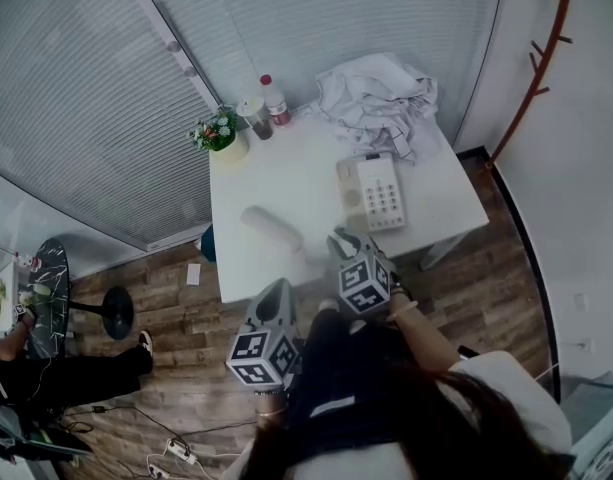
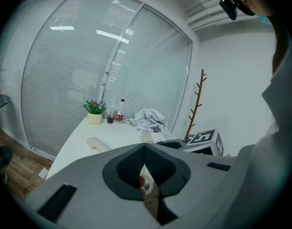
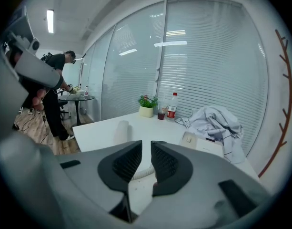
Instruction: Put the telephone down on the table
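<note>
Left tool (image 2: 145, 149) closed, right tool (image 3: 146, 149) slightly ajar.

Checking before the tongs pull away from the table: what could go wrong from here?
1. The coiled cord lies just beyond the slightly parted, empty right tongs. Drawing back could snag it and drag the handset or the phone base.
2. The handset lies loose on the table, off the base. A tug on the cord might roll it toward the near edge.
</note>
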### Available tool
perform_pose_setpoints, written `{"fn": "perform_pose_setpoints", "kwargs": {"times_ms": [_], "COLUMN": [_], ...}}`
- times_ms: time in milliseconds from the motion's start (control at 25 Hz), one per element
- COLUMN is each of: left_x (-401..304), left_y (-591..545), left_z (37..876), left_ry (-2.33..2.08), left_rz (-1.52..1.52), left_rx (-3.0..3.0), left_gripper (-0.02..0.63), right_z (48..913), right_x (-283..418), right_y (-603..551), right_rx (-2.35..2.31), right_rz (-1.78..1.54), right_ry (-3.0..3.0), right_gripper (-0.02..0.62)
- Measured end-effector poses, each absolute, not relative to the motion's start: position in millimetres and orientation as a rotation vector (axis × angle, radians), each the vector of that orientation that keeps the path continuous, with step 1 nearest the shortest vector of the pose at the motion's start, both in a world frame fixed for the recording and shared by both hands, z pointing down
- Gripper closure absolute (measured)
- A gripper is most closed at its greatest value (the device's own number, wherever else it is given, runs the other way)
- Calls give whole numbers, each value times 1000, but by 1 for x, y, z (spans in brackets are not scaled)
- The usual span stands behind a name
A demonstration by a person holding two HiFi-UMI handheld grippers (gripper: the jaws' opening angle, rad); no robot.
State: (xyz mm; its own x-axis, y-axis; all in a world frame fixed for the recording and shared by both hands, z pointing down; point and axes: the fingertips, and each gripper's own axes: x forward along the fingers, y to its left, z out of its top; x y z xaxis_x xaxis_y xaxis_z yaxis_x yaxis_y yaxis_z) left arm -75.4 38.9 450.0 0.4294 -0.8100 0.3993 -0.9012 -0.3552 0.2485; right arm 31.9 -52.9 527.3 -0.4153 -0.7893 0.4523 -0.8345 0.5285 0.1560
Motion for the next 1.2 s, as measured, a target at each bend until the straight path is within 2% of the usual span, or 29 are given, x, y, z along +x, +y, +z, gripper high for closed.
{"fn": "perform_pose_setpoints", "kwargs": {"times_ms": [120, 240, 800, 1200], "left_x": [-69, -65, -58, -69], "left_y": [40, 41, 47, 46], "left_z": [448, 450, 449, 450], "left_ry": [-1435, -1421, -1410, -1416], "left_rz": [290, 304, 323, 329], "left_rx": [2275, 2290, 2308, 2318], "left_gripper": [606, 606, 606, 606], "right_z": [523, 518, 504, 498], "right_x": [42, 52, 76, 68], "right_y": [-49, -48, -37, -39], "right_rx": [1352, 1396, 1489, 1521], "right_rz": [133, 143, 153, 138], "right_ry": [-2303, -2307, -2327, -2365], "right_gripper": [534, 581, 581, 595]}}
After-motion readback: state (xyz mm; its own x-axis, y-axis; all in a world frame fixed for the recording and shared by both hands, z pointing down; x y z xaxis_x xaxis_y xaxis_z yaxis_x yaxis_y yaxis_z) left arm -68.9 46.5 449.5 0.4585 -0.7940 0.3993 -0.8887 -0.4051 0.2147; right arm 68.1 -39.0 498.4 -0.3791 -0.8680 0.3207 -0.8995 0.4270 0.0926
